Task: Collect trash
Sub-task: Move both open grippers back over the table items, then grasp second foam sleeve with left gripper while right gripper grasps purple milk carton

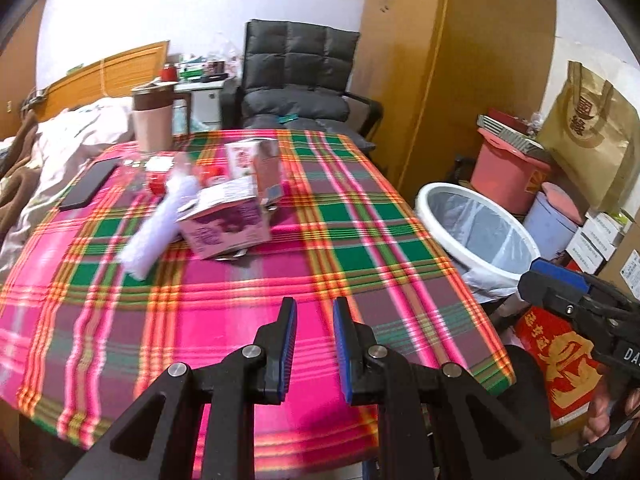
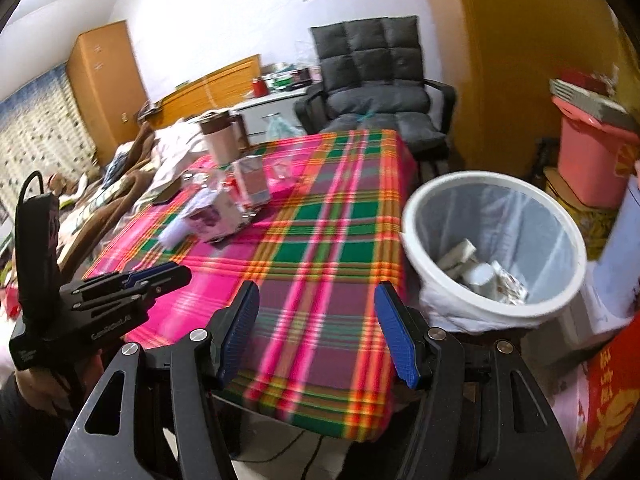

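**Between trips: both grippers empty, more junk waiting on the table**

So here's where the trash run stands. The left gripper (image 1: 314, 320) has its jaws nearly together with a slim gap and nothing in it. The right gripper (image 2: 316, 304) is spread wide, also holding nothing. Both hang over the near edge of the table with the plaid cloth (image 1: 280, 280), pointed down and across it.

The white bin (image 2: 492, 240) sits on the floor just beside the table's right side, liner in, and there are already a few pieces of packaging lying at the bottom. So I'd say some of the job is done and this is the reach for the next load.

What's left is clustered at the far left of the table: a purple and white carton (image 1: 224, 224) on its side, a crumpled white wrapper (image 1: 160, 224) touching it, and a taller pink box (image 1: 256, 164) standing just behind. A dark phone (image 1: 90, 184) and a jug (image 1: 152, 120) are near that pile too, and I wouldn't call those trash.

Next move, by my guess: reach across to the carton, with the left jaws opened up first since they're far too narrow for it. The right one looks ready as is. The wrapper looks flimsy, so it'll need a pinch.
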